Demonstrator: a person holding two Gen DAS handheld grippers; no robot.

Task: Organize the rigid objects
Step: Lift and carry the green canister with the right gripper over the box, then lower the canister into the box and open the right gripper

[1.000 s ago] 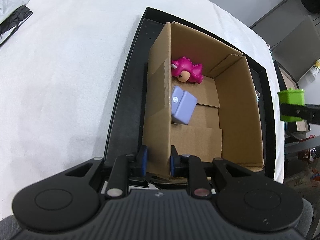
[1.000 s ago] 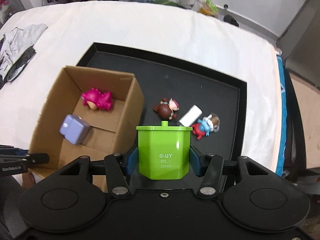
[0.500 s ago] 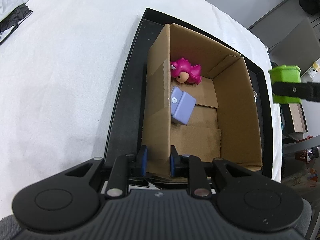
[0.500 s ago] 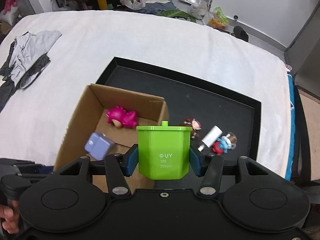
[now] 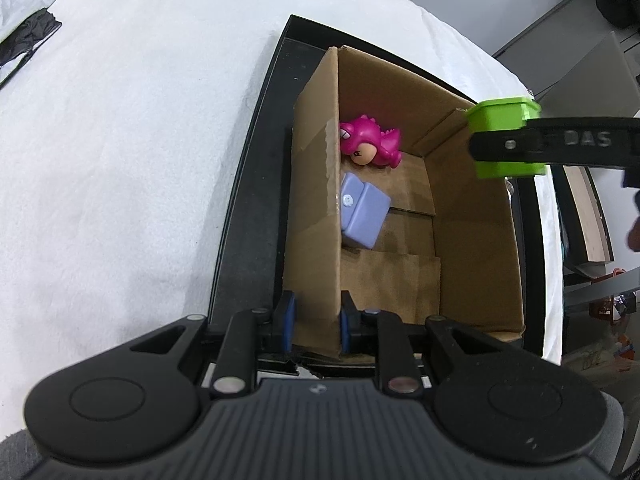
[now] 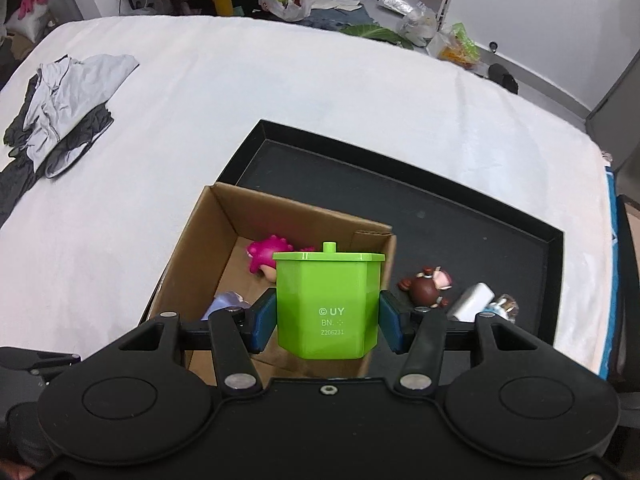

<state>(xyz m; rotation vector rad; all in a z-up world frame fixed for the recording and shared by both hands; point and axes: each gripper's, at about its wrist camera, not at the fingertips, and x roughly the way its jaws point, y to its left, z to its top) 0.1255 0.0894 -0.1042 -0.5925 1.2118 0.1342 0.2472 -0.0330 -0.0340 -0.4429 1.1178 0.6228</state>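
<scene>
Toys and other hard things are going into the cardboard box (image 5: 472, 240), and the job looks about half done. From the left wrist camera, the box sits on a black tray (image 5: 248, 184) on a white cloth (image 5: 120, 140). Two things already lie on the box floor: a pink dinosaur toy (image 5: 370, 142) at the far end and a purple block (image 5: 364, 216) just beside it. The left gripper (image 5: 314, 326) is pinched onto the near wall of the box, one finger on each side, so it seems to be keeping the box steady. A green pot (image 5: 504, 120) hangs in the air over the far right corner of the box. From the right wrist camera, the right gripper (image 6: 327, 320) squeezes that green pot from both sides, holding it up above the box, not yet inside. Three things are left out on the tray: a brown figure (image 6: 426, 286), a white tube (image 6: 470, 302) and a small blue figure (image 6: 500, 306). A pile of grey clothes (image 6: 68, 108) lies far off on the cloth.
</scene>
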